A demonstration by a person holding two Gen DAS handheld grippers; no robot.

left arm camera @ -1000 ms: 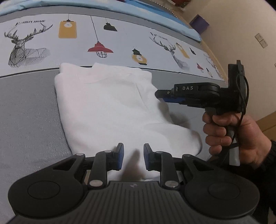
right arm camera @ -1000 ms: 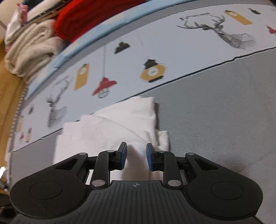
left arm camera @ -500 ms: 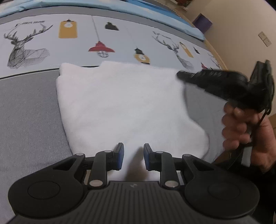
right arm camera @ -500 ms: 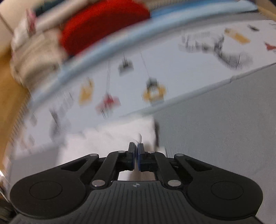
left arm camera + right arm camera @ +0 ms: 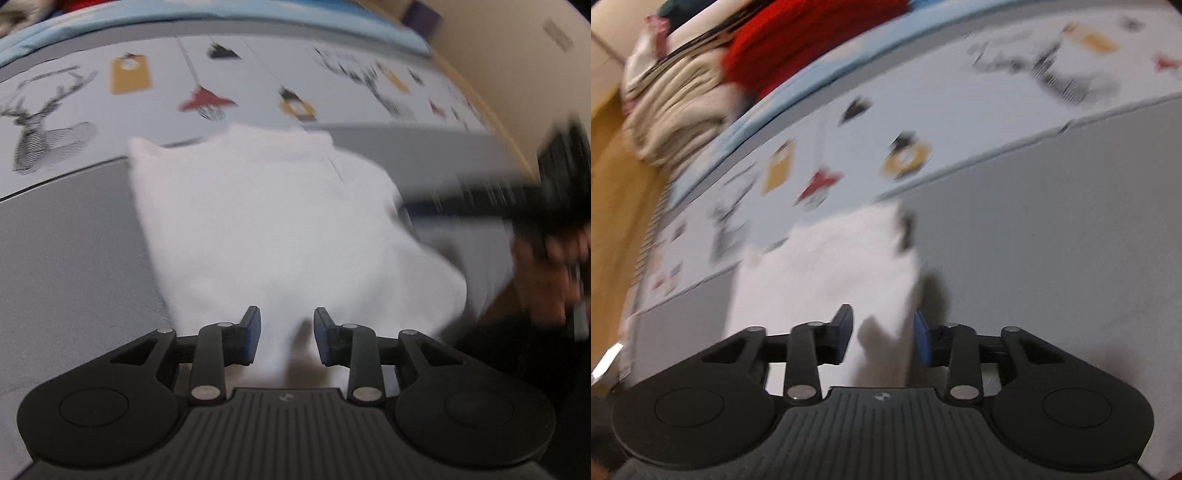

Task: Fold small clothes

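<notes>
A white garment (image 5: 266,229) lies folded on the grey part of the bed sheet (image 5: 66,258). My left gripper (image 5: 287,341) is open at the garment's near edge, cloth between the jaws but not pinched. My right gripper (image 5: 882,341) is open over the garment's right edge (image 5: 827,273), with a fold of cloth standing between the jaws. In the left wrist view the right gripper (image 5: 410,206) is a blurred dark shape at the garment's right side, held by a hand (image 5: 550,273).
The sheet's far half is pale with deer and lamp prints (image 5: 203,99). A pile of folded clothes, beige (image 5: 672,107) and red (image 5: 798,40), sits at the bed's far end. A beige wall (image 5: 517,55) stands to the right.
My right gripper was shut on the cloth half a second ago and has opened and let it drop. Both views are blurred from motion. The garment's right flap has come back down.
</notes>
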